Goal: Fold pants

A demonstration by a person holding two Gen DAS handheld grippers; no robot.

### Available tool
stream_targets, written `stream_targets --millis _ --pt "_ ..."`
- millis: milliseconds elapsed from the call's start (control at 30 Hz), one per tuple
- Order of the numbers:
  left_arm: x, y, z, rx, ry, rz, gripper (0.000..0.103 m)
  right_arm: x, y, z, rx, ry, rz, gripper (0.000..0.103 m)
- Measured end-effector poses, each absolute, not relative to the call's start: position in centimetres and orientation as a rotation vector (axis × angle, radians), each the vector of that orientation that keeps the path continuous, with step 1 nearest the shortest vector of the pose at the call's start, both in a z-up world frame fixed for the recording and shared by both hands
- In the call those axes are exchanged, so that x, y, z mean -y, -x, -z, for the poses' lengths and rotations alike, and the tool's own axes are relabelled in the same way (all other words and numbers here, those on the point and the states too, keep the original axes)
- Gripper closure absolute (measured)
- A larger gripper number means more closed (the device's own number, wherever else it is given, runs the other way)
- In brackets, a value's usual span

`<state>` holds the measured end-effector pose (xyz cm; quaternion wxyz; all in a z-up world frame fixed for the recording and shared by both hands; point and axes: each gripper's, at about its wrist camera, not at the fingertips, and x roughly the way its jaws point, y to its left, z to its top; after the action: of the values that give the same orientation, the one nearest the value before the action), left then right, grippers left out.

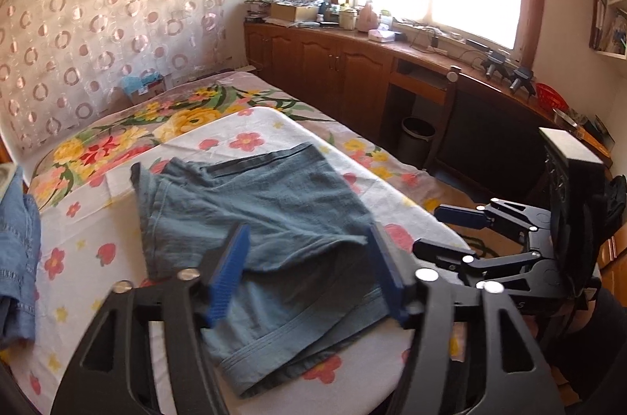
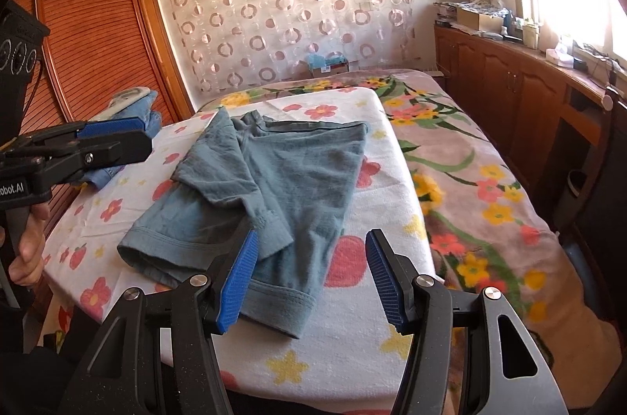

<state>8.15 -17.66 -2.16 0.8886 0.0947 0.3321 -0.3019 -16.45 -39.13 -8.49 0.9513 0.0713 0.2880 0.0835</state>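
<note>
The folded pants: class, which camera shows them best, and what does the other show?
The right wrist view: the pants lie almost whole, both leg hems visible. In the left wrist view the pants are partly hidden behind the left tongs.

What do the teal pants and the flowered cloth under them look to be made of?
The pants look like a soft, matte woven cotton or linen blend: a fine crinkled texture, limp folds and stitched hems. The flowered cloth looks like printed terry or brushed cotton, towel-like, with a slightly fuzzy, dull surface. Neither can be confirmed by look alone.
</note>
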Motion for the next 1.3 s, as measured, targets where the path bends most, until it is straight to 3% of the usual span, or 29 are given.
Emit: stream_targets --millis 333,600,733,767,1300 --pt "12.6 -8.9 5.7 -0.731 -0.184 0.504 0.027 37.8 13.5 9.3 -0.612 -0.099 -0.225 0.044" --pt "10.4 -8.5 7.5 -0.758 -0.153 0.483 0.027 36.6 11.1 9.7 -0.672 -0.049 -0.269 0.065" --pt "9.7 -8.5 7.7 -0.760 -0.145 0.474 0.027 36.7 10.6 9.5 -0.698 -0.054 -0.292 0.091" --pt "9.6 -8.5 7.7 -0.760 -0.142 0.473 0.027 36.8 10.7 9.3 -0.698 -0.062 -0.305 0.092" --pt "9.1 -8.5 7.8 -0.756 -0.122 0.473 0.027 38.8 16.2 6.3 -0.673 -0.116 -0.284 0.095"
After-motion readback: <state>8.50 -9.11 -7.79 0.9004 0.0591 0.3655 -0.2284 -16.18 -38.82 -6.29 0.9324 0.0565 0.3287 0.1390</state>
